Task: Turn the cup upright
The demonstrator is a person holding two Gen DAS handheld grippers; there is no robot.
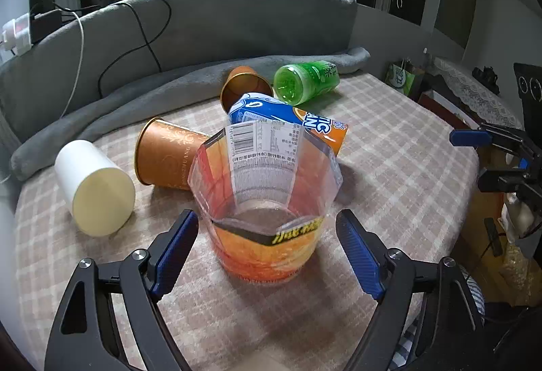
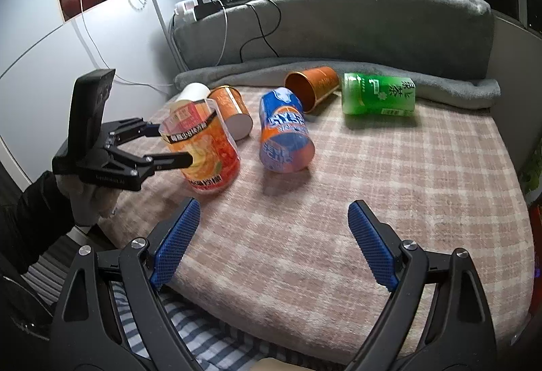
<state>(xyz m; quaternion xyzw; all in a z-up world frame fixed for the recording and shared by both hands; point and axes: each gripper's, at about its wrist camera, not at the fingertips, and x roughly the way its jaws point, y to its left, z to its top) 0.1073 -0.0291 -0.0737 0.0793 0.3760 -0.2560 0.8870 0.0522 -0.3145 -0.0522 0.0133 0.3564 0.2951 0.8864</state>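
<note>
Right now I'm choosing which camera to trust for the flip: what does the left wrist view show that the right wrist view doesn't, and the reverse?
Only the left wrist view looks down into the open mouth of the orange clear cup, standing between the open left gripper pads without visible contact, and shows the white cup whole.

Only the right wrist view shows that cup's outer side and slight tilt, the gloved hand, and the open right gripper holding nothing.

Both show the blue cup, green cup and two brown cups lying down.

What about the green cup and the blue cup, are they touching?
Apart. The right wrist view shows checked cloth between the green cup and the blue cup.
</note>
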